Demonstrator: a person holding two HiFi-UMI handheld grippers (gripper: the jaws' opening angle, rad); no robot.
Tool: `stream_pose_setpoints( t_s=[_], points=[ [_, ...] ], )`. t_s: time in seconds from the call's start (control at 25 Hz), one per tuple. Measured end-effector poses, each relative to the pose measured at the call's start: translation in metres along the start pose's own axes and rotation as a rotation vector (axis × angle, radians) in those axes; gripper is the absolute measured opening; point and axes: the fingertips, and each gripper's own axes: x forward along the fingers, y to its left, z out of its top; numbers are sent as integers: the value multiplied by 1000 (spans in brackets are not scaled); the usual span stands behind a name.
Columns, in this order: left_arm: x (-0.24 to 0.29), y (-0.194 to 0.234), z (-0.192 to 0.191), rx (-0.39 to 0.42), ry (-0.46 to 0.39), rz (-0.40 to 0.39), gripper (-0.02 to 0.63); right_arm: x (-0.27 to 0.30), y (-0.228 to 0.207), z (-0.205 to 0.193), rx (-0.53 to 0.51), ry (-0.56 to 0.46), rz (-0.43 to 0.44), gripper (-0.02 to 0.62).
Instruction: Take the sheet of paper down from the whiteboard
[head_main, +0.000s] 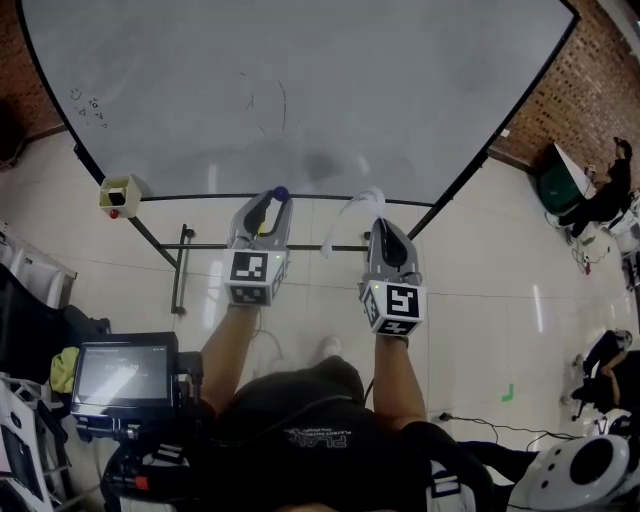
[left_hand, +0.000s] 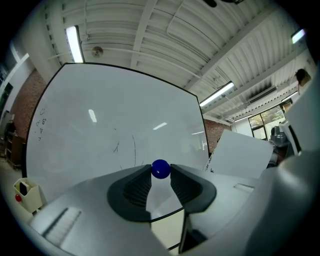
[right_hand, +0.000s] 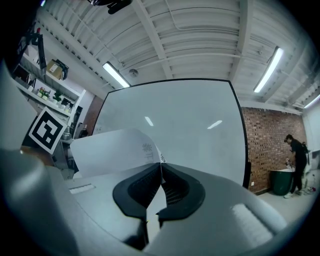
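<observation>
The sheet of paper (right_hand: 112, 150) seems clear of the whiteboard (head_main: 300, 90), curling at the lower centre of the head view. The right gripper (right_hand: 161, 170) has its fingers (right_hand: 142, 190) closed on one thin edge of it, while the left gripper (left_hand: 160, 174) fingers (left_hand: 135, 187) pinch a small blue ball (left_hand: 160, 169), probably the magnet, at their very tips. So slight a hold could let the ball squirt out, and the sheet, held by one edge, may slip or crease if swung. Its print is too small to read, and I cannot tell whether its far corner touches the board.
</observation>
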Motion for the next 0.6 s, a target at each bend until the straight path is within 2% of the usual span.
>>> stream_pose_setpoints(
  t_s=[0.6],
  points=[
    [-4,-1,-4,-11,3,-8,121,-1,3,-6,-5,4,-5,14]
  ],
)
